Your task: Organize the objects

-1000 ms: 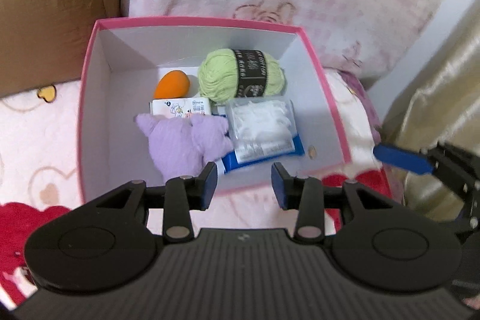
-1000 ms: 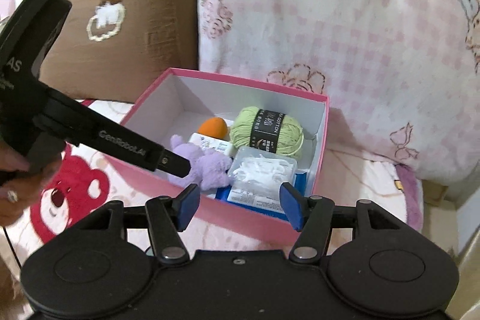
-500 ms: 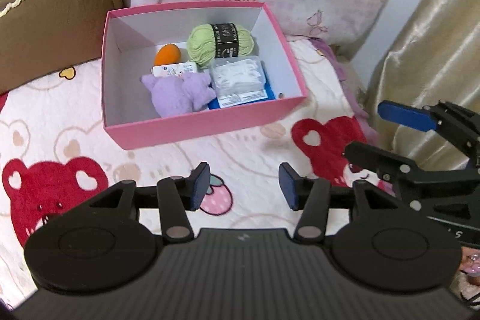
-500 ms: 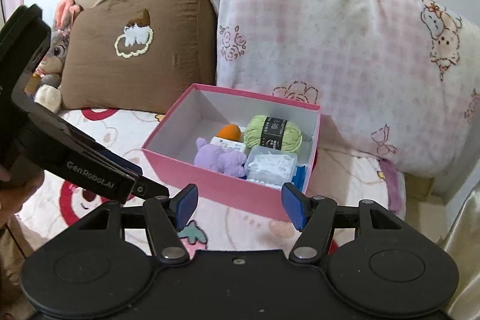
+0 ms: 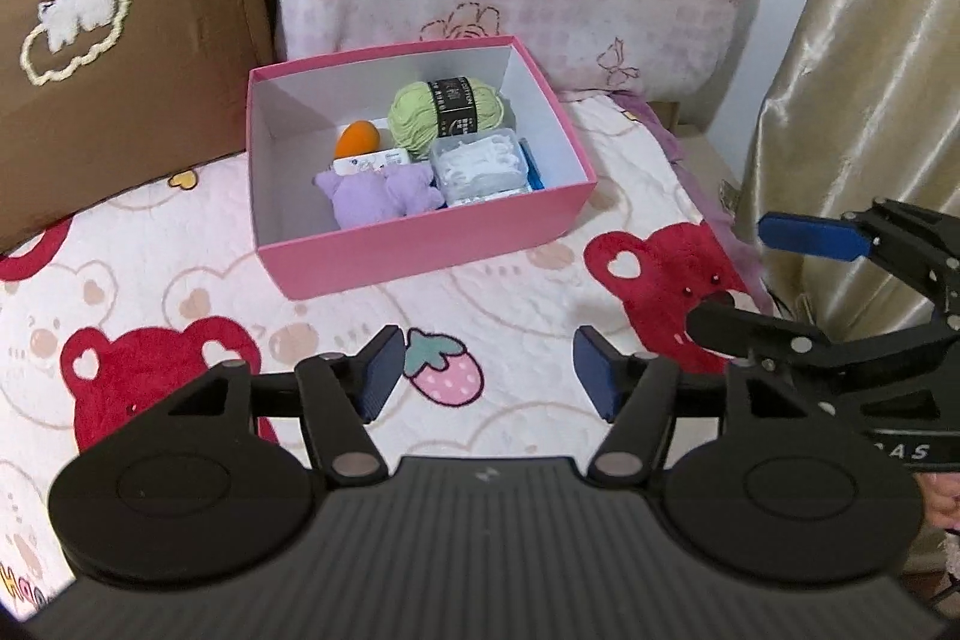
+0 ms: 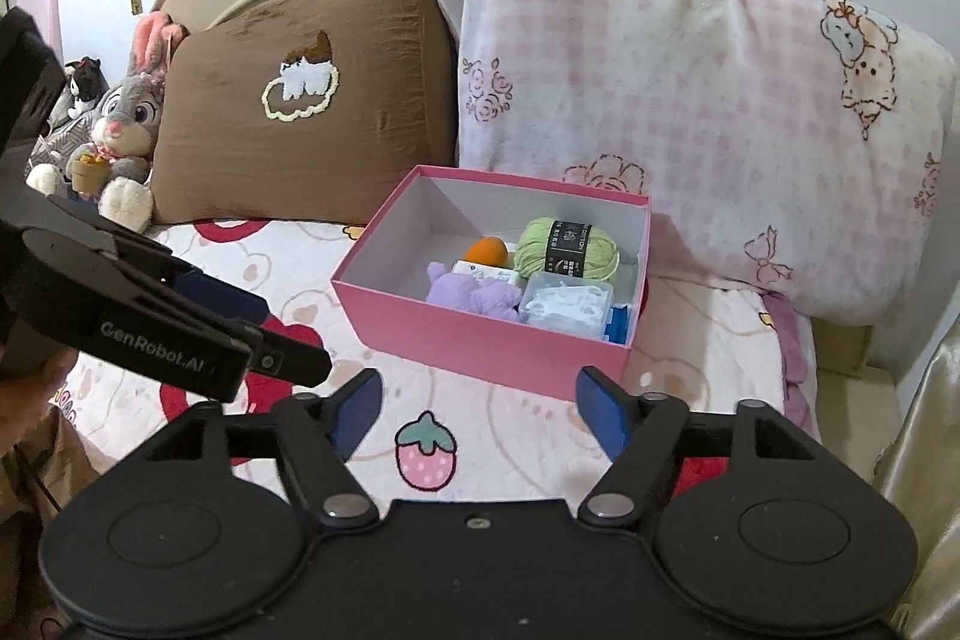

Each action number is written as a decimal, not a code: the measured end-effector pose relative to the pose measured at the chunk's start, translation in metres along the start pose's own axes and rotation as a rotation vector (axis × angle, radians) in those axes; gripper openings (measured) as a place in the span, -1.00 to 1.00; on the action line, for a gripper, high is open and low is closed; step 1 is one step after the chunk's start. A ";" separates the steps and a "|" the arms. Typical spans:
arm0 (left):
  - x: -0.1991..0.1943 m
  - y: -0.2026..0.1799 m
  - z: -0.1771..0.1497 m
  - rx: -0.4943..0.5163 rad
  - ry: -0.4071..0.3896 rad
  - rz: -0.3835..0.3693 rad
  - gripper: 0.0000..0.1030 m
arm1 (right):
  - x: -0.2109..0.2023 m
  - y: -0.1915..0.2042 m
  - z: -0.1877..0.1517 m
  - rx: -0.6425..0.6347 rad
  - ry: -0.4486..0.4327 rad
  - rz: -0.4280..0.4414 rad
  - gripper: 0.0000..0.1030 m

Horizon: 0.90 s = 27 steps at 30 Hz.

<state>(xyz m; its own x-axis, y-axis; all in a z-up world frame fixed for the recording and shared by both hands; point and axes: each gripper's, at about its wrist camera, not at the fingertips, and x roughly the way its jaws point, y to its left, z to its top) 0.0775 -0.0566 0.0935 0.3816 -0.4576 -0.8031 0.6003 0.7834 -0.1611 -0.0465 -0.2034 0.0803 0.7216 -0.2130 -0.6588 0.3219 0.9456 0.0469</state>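
An open pink box (image 5: 420, 244) (image 6: 480, 340) stands on the bed. Inside lie a green yarn ball (image 5: 447, 112) (image 6: 567, 250), an orange egg-shaped sponge (image 5: 358, 138) (image 6: 487, 250), a purple plush (image 5: 378, 196) (image 6: 474, 293), a small white carton (image 5: 372, 158), a clear case of white picks (image 5: 480, 166) (image 6: 567, 304) and a blue pack (image 6: 618, 322) under it. My left gripper (image 5: 486, 379) is open and empty, well back from the box. My right gripper (image 6: 480, 409) is open and empty, also back from the box; it also shows in the left wrist view (image 5: 774, 274).
A brown pillow (image 6: 300, 112) and a pink checked pillow (image 6: 690, 100) lean on the headboard behind the box. Plush toys (image 6: 120, 130) sit at the far left. A gold curtain (image 5: 870, 70) hangs at the right. The bedsheet (image 5: 180, 292) has red bear prints.
Both grippers have pulled back and up from the box, which now looks smaller and farther. Both grippers stay open and empty. The box contents have not moved.
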 end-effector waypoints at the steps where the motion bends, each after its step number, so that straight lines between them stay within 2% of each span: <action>1: -0.002 -0.001 -0.003 -0.001 -0.002 0.010 0.20 | -0.001 0.001 -0.001 0.002 0.001 -0.001 0.52; 5: -0.010 -0.001 -0.019 -0.025 -0.015 0.013 0.28 | -0.004 0.004 -0.008 0.018 0.010 -0.012 0.59; 10: -0.014 0.002 -0.030 -0.041 -0.021 0.037 0.44 | -0.003 0.009 -0.016 0.052 0.036 -0.046 0.91; 12: -0.014 0.005 -0.031 -0.053 -0.018 0.043 0.48 | 0.000 0.010 -0.019 0.076 0.058 -0.056 0.91; 19: -0.004 0.021 -0.040 -0.127 -0.001 0.044 0.87 | 0.006 0.020 -0.025 0.093 0.087 -0.080 0.91; 24: 0.002 0.024 -0.046 -0.110 0.024 0.090 0.95 | 0.010 0.027 -0.026 0.087 0.100 -0.093 0.91; 27: 0.005 0.028 -0.047 -0.137 0.072 0.095 0.97 | 0.011 0.031 -0.026 0.075 0.109 -0.096 0.91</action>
<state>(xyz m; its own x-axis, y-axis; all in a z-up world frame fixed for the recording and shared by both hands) 0.0629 -0.0173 0.0578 0.3780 -0.3511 -0.8567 0.4603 0.8741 -0.1552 -0.0443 -0.1707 0.0549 0.6159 -0.2694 -0.7403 0.4337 0.9005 0.0331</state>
